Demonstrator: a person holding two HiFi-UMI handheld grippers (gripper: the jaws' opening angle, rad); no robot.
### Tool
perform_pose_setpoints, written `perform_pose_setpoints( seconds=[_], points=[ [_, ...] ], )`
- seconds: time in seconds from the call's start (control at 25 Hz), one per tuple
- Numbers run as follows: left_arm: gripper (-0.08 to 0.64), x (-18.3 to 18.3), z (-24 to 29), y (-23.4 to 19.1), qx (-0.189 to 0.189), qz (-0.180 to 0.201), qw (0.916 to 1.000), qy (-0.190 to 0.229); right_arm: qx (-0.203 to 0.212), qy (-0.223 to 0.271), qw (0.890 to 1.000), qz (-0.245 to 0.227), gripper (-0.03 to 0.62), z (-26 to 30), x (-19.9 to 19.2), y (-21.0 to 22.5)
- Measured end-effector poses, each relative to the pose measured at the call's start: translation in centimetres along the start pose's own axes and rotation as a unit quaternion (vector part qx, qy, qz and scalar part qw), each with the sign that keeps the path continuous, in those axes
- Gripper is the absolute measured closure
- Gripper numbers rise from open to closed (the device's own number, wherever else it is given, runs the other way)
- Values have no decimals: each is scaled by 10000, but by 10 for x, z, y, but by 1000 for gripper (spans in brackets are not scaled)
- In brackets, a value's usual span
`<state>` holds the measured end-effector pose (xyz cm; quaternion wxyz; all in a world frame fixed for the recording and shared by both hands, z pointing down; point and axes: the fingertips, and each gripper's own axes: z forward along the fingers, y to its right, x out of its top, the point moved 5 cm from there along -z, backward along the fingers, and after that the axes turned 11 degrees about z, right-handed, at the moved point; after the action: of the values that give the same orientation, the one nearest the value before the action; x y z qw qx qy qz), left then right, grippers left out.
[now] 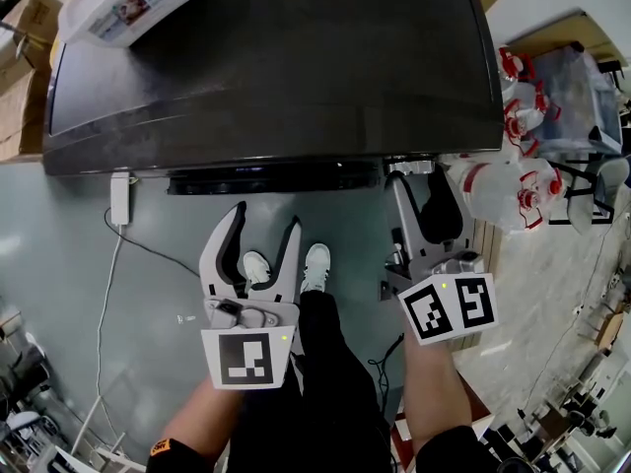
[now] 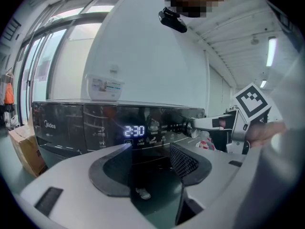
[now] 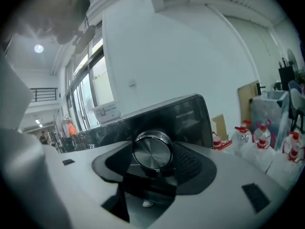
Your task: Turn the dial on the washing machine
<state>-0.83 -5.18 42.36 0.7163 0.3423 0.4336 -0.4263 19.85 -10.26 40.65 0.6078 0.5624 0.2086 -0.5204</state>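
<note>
The black washing machine (image 1: 276,57) fills the top of the head view, seen from above. Its round metal dial (image 3: 152,151) sticks out of the front panel, and my right gripper (image 3: 153,162) is shut on it, a pad against each side. In the head view that gripper (image 1: 419,180) reaches under the machine's front edge at the right. In the left gripper view the dial (image 2: 187,127) sits at the panel's right end, past the lit display (image 2: 134,130). My left gripper (image 1: 266,218) hangs open in front of the machine, above the floor, with nothing between its jaws (image 2: 150,149).
A white plastic container (image 1: 133,3) lies on the machine's top at the back left. Cardboard boxes (image 1: 25,67) stand to the left. Several clear bottles with red caps (image 1: 518,175) crowd the right side. A white plug block with a cable (image 1: 119,197) lies on the floor.
</note>
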Motion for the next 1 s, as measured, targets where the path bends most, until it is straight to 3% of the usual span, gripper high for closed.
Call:
perform_pose_setpoints(
  seconds=[0.2,0.4,0.52,0.6,0.68,0.84,0.92,1.0],
  points=[
    [318,1,0,0,6,-9,10000,-21,-273,-8,9904,-1356,313,-1,-2,-11],
    [318,1,0,-1,16,-13,10000,-21,-433,85,9536,-2977,310,1,-5,-28],
    [318,1,0,1,6,-13,10000,3,-601,-27,9396,-3371,310,2,-8,-28],
    [318,1,0,1,3,-16,10000,14,-668,-85,9415,-3302,316,2,-9,-25],
    [318,0,-1,2,2,-21,10000,4,-628,-74,9519,-2999,319,1,-8,-23],
    [318,-2,-2,2,19,-57,10000,-15,-332,37,9861,-1630,322,-1,-4,-13],
    [318,-2,-1,1,37,-59,10000,3,-212,68,9945,-1019,322,-2,-2,-8],
    [318,-2,-1,1,50,-58,10000,16,-162,73,9964,-829,322,-2,-2,-7]
  ],
)
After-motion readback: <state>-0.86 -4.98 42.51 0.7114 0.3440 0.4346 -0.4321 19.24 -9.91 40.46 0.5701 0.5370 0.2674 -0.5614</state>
